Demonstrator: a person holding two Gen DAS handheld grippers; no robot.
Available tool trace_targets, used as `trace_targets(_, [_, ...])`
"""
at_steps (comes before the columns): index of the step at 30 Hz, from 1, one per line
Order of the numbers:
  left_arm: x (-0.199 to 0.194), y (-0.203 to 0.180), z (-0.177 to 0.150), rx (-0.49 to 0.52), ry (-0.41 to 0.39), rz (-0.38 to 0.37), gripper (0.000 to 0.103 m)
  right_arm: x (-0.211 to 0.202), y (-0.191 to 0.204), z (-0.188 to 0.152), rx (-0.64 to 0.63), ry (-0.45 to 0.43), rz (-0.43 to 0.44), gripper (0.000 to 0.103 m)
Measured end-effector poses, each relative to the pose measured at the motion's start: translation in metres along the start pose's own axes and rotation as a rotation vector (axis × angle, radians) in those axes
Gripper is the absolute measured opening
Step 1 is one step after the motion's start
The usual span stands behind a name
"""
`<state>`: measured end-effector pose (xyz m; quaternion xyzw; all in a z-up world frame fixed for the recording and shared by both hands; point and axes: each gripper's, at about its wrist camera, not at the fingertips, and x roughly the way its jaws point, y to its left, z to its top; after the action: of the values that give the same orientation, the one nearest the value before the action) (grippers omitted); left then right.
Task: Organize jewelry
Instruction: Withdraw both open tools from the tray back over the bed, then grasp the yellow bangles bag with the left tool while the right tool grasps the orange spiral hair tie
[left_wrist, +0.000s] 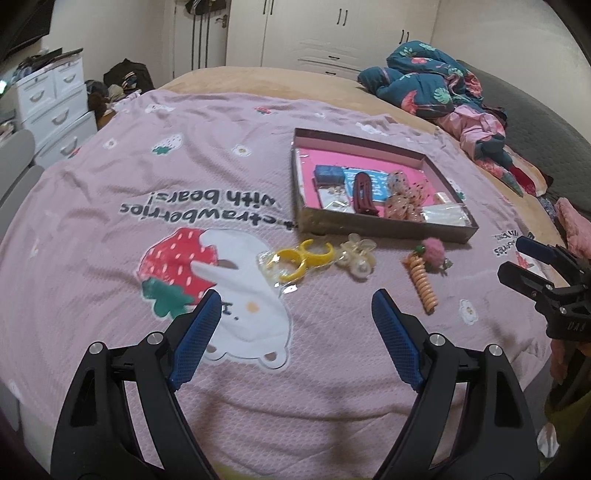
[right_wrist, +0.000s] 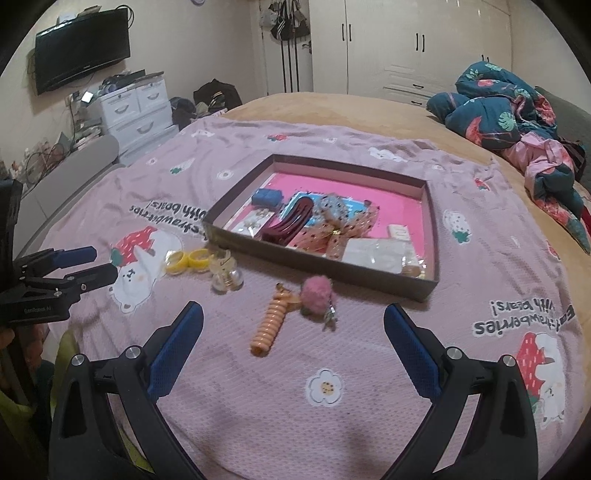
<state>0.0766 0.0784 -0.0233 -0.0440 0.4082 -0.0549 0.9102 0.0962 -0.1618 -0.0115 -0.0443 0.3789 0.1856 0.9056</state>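
A shallow grey box (left_wrist: 376, 225) (right_wrist: 325, 264) with a pink floor lies on the pink bedspread and holds a dark red hair clip (left_wrist: 364, 192) (right_wrist: 291, 221), a dotted bow (left_wrist: 402, 199) (right_wrist: 340, 225), a blue block and small packets. In front of it lie yellow rings (left_wrist: 299, 260) (right_wrist: 188, 260) in a clear bag, a pearl claw clip (left_wrist: 356, 258) (right_wrist: 225, 277), an orange spiral tie (left_wrist: 424, 284) (right_wrist: 271, 321) and a pink pom-pom (left_wrist: 434, 251) (right_wrist: 316, 295). My left gripper (left_wrist: 295, 347) (right_wrist: 92, 266) hovers open short of the rings. My right gripper (right_wrist: 293, 354) (left_wrist: 517, 262) is open, short of the spiral tie.
The bedspread (left_wrist: 110, 221) covers a tan bed. Crumpled teal and pink clothes (left_wrist: 443, 88) (right_wrist: 517, 122) lie at the far right. White drawers (left_wrist: 51, 107) (right_wrist: 133, 110) stand to the left, wardrobes behind, a wall TV (right_wrist: 81, 48) at the upper left.
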Motion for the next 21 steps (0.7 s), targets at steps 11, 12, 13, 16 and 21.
trace_targets(11, [0.014, 0.013, -0.006, -0.014, 0.024, 0.016, 0.076, 0.024, 0.017, -0.009, -0.021, 0.049, 0.036, 0.098])
trace_targets(12, [0.015, 0.013, -0.006, -0.013, 0.025, 0.017, 0.076, 0.026, 0.018, -0.01, -0.023, 0.052, 0.038, 0.098])
trace_targets(13, [0.015, 0.013, -0.006, -0.013, 0.025, 0.016, 0.076, 0.027, 0.018, -0.01, -0.024, 0.054, 0.04, 0.098])
trace_targets(16, [0.019, 0.012, -0.004, -0.005, 0.027, 0.018, 0.076, 0.031, 0.021, -0.012, -0.028, 0.062, 0.053, 0.098])
trace_targets(21, [0.034, 0.01, 0.0, 0.018, 0.046, 0.018, 0.076, 0.042, 0.024, -0.013, -0.023, 0.078, 0.068, 0.098])
